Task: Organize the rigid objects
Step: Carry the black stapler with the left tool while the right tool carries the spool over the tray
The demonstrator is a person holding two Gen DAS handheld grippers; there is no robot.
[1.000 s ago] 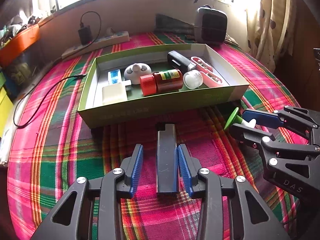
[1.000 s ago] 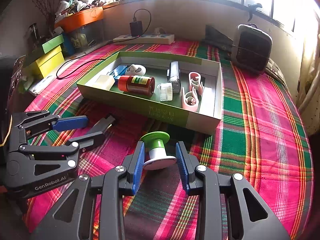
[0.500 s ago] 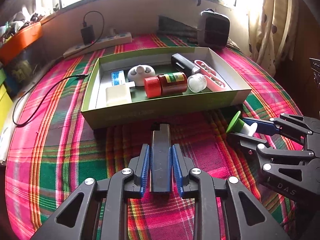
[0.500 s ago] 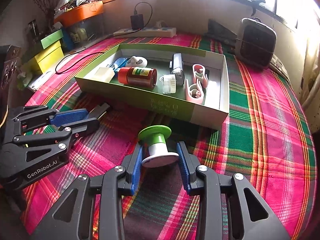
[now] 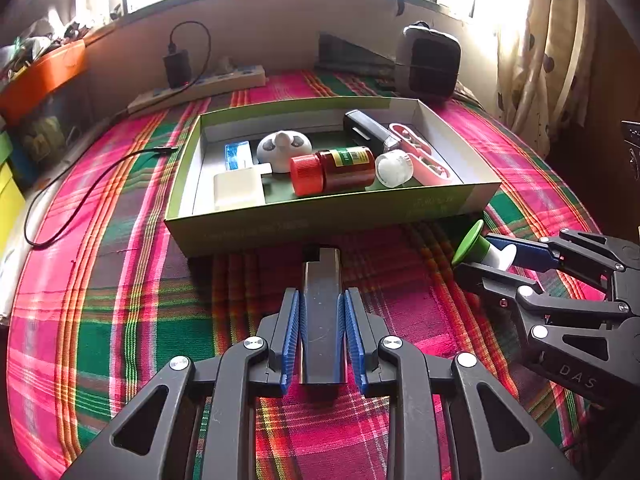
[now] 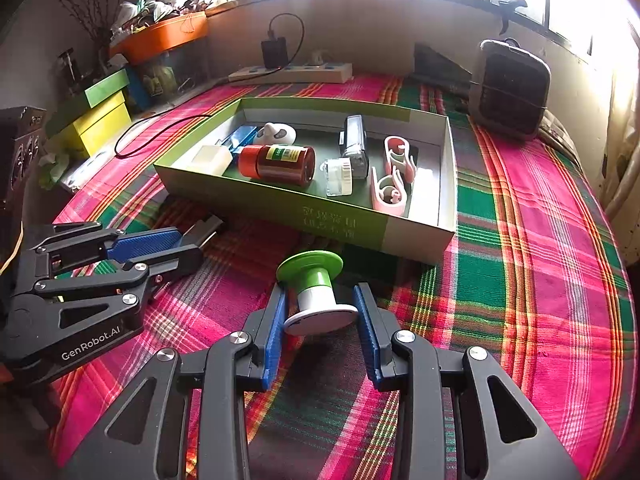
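Two grips hold just short of the green box [image 5: 320, 220] on the plaid bedspread [image 5: 120, 300]: left tongs [image 5: 322, 340] clamped on a dark flat bar [image 5: 322, 312], which may catch the wall, right tongs [image 6: 320, 320] pinching a green-topped spool [image 6: 316, 292], which may twist loose.

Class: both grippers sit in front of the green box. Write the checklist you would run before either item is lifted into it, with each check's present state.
1. left gripper shut on black bar: ok.
2. right gripper pads pressing green-topped spool: ok.
3. Spool upright: not ok, tilted.
4. Free floor in green box beside pink clips: ok.
5. Grippers apart: ok.
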